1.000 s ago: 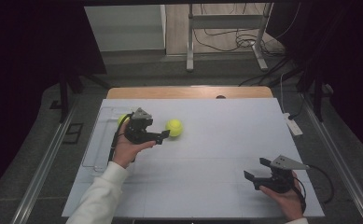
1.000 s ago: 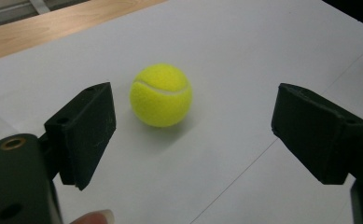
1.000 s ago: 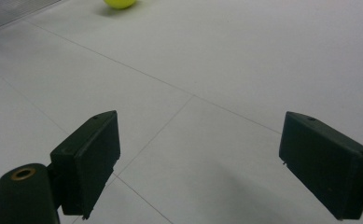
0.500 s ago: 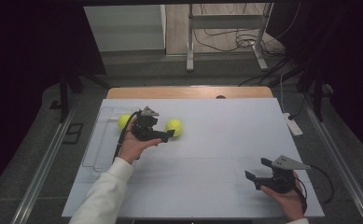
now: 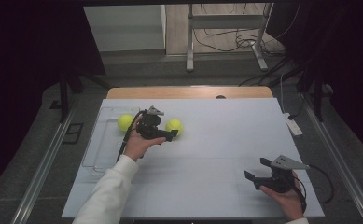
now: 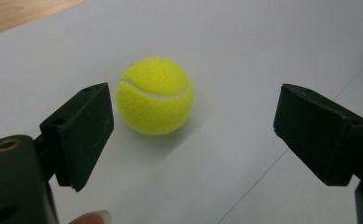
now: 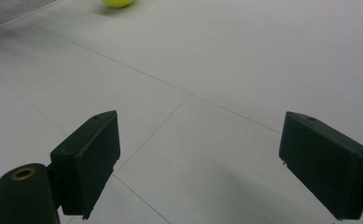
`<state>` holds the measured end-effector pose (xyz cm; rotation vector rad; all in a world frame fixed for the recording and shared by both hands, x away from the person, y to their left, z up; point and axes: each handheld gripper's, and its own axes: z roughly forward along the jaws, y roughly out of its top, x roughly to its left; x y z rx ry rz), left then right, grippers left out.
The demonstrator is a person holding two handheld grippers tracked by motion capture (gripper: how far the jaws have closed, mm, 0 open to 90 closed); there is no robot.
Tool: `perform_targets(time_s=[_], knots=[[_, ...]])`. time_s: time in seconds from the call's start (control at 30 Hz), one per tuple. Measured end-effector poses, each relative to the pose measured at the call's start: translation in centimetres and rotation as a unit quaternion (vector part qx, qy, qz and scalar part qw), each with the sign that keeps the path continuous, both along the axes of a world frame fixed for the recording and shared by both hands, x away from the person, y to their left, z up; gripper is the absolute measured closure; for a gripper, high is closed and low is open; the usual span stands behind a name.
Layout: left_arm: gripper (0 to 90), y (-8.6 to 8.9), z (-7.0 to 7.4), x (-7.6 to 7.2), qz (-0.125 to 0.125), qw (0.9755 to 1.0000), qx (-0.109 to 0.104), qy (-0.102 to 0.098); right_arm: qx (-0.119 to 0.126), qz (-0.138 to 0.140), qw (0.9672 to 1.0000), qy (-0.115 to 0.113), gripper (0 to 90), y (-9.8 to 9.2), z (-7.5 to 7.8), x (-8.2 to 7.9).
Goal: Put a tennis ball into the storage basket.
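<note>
Room: a dark space is seen around the table (image 5: 207, 186), with cables on the floor behind it.
Surface: the table is covered in smooth white sheet; a wooden edge is seen at the far side.
Tray: a clear plastic tray (image 5: 95, 154) is set at the left; a second ball (image 5: 125, 122) is seen in it.
Ball: the fuzzy yellow tennis ball (image 6: 154, 95) is lying on the sheet, untouched.
Left gripper: the left gripper (image 6: 193, 135) has just been opening; its jaws stand wide, with the ball just ahead, near the left one.
Right gripper: the right gripper (image 7: 200, 163) is held open over bare sheet, with nothing gripped.

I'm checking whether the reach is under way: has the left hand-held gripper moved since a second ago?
Yes. The left hand-held gripper has slid right, away from the tray. Its jaws have just been opening, and the ball lies ahead of them, ungripped.
</note>
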<state>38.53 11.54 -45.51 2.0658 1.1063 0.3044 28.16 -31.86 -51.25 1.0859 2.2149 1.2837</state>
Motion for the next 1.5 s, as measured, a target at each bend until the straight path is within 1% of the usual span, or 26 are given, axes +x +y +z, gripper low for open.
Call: perform_targets(time_s=[0.47, 0.73, 0.93, 1.13, 1.5], knots=[[12.9, -0.4, -0.4, 1.0, 0.004, 0.9999, 0.011, 0.011, -0.002, 0.001, 1.0, 0.002, 13.0, 0.0, -0.1, 0.0], [12.9, -0.5, -0.7, 1.5, 0.009, 0.9997, 0.02, 0.013, -0.003, 0.001, 1.0, 0.004, 13.0, 0.0, -0.1, 0.0], [12.8, -0.6, -1.1, 2.2, 0.012, 0.9994, 0.023, 0.023, -0.003, 0.001, 1.0, 0.005, 13.0, 0.0, -0.1, 0.1], [12.2, -0.9, -1.4, 2.7, 0.008, 0.9991, 0.026, 0.033, -0.003, 0.001, 1.0, 0.005, 13.0, 0.0, -0.1, 0.1], [11.2, -1.8, -2.2, 3.8, 0.008, 0.998, 0.039, 0.048, -0.002, 0.003, 1.0, 0.005, 12.9, 0.1, -0.2, 0.1]])
